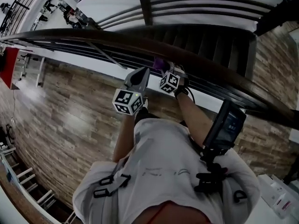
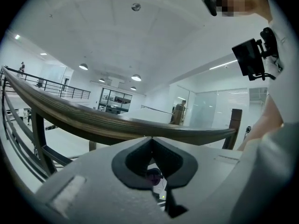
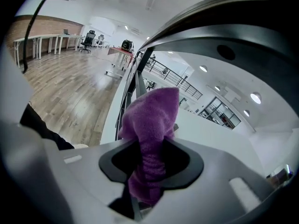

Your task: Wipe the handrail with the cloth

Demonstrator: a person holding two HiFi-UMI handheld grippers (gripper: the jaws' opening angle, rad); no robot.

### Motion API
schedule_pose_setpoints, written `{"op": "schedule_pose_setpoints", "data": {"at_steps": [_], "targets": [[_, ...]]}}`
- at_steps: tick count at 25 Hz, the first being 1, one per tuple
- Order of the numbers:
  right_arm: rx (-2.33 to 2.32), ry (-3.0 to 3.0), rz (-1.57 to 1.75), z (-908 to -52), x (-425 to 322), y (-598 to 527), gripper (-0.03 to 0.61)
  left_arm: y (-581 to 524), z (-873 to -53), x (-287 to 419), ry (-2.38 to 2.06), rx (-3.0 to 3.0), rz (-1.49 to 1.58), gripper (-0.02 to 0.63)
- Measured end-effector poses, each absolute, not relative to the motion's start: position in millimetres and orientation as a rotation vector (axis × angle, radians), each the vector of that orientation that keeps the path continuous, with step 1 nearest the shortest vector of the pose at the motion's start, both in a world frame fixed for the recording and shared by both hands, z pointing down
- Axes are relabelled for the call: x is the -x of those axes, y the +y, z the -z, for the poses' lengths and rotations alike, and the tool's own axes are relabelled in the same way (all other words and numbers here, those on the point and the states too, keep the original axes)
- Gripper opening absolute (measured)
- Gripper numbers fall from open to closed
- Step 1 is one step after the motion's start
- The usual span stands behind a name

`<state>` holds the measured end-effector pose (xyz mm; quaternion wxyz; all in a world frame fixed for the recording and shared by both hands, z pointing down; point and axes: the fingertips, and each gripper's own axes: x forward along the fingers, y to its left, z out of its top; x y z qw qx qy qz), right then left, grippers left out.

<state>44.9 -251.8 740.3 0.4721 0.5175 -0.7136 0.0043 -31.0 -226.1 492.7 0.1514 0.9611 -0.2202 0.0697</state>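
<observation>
While the right gripper [image 3: 148,149] fingers clamp the cloth [image 3: 154,113], left gripper [image 2: 150,141] closed empty, handrail [image 1: 93,35] friction may pull it loose.

No legible text, labels, brands, numbers or signs in any view.

Head cam sat high and pointed steeply down over the person's shoulders, far enough back to catch the handrail [image 1: 140,40], the wood floor [image 1: 70,106] and both tools. Left gripper [image 1: 139,76] cam rode just behind its jaws, tilted up at the rail from below, pretty close. Right gripper [image 1: 164,68] cam looked along the railing from right up against it, cloth [image 1: 160,64] filling the middle. All three shared the rail; head and right cams also shared the floor.
</observation>
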Motion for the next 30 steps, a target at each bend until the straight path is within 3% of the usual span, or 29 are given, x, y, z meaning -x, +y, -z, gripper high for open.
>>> {"op": "schedule_pose_setpoints", "data": {"at_steps": [30], "targets": [[-1.602,-1.470,-0.234,-738.0,-214.8,-81.9,0.127,-90.1,-515.6,-139.4,0.085,-2.877,-0.403,0.000]]}}
